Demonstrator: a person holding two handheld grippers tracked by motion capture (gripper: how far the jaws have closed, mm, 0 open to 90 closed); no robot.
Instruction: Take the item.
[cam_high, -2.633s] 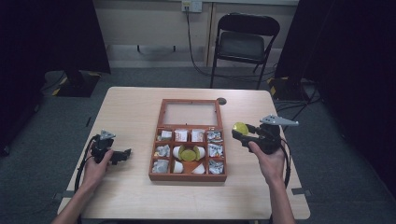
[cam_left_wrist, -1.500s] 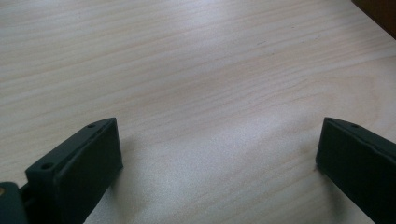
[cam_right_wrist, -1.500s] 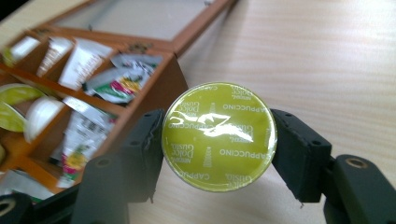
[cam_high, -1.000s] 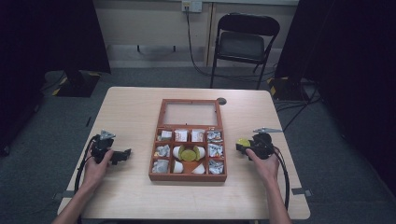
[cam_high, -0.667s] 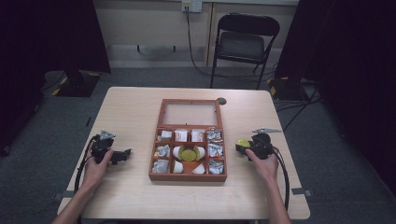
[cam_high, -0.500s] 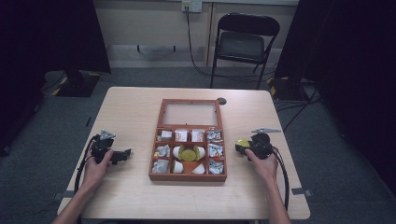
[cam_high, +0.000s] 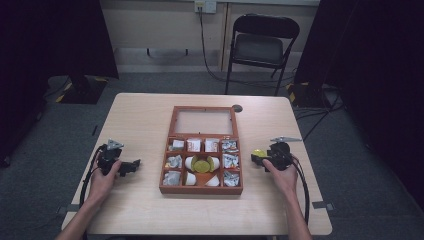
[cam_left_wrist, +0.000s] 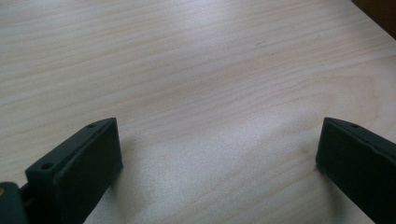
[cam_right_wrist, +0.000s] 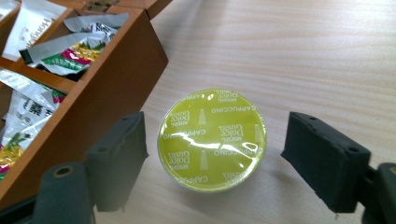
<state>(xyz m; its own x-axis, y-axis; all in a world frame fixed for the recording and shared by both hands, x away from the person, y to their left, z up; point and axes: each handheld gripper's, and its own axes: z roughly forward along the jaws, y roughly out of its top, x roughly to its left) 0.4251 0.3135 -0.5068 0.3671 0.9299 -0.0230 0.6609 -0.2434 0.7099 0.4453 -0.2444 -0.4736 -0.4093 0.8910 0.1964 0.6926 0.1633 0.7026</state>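
One pale wooden table stands before us on grey carpet, with a black folding chair against the wall behind it and dark curtains on either side. At the left, our left gripper rests low over bare tabletop well apart from the box, its jaws spread wide with nothing between them. In the middle sits an open wooden box, its lid laid flat toward the chair; we see foil sachets in its outer compartments and white and yellow-green capsules in the centre ones. At the right, just beside the box wall, a yellow-green capsule sits on the table, foil lid facing up. Our right gripper brackets it, jaws apart, the left one touching or nearly touching its rim.
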